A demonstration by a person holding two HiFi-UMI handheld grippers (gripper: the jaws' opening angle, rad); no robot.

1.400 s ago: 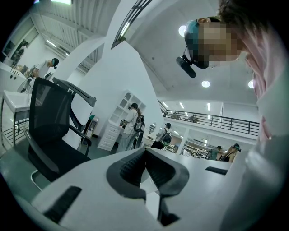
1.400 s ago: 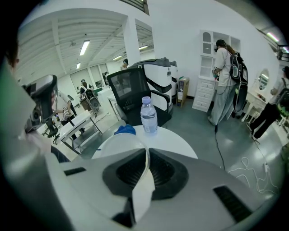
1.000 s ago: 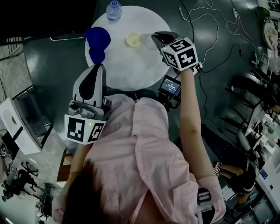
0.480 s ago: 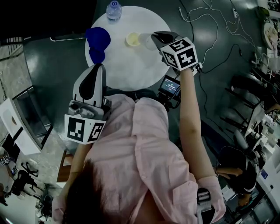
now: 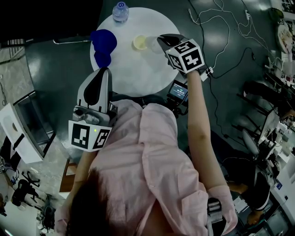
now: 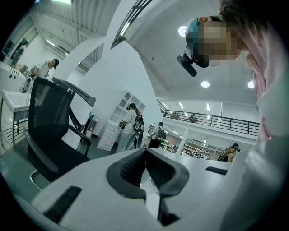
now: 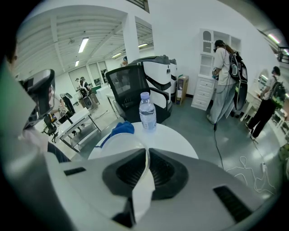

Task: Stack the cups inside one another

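The right claw [image 7: 146, 154] is clamping the thin wall of a clear cup [image 5: 152, 44], holding it just beside a yellowish cup [image 5: 139, 42] on the round white tabletop [image 5: 133, 69]. A blue cloth [image 5: 102, 44] is lying to their left, and a water bottle [image 5: 120, 10] is standing at the far edge. The left claw [image 6: 145, 155] is hanging closed and empty near the person's chest.

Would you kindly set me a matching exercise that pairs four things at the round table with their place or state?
Things:
1 bottle
2 cloth
3 yellow cup
4 clear cup

Place or state:
a pinched at its rim by the right gripper
b at the far edge of the table
c blue, at the left edge
d standing free beside the held one

Pairs: 1-b; 2-c; 3-d; 4-a
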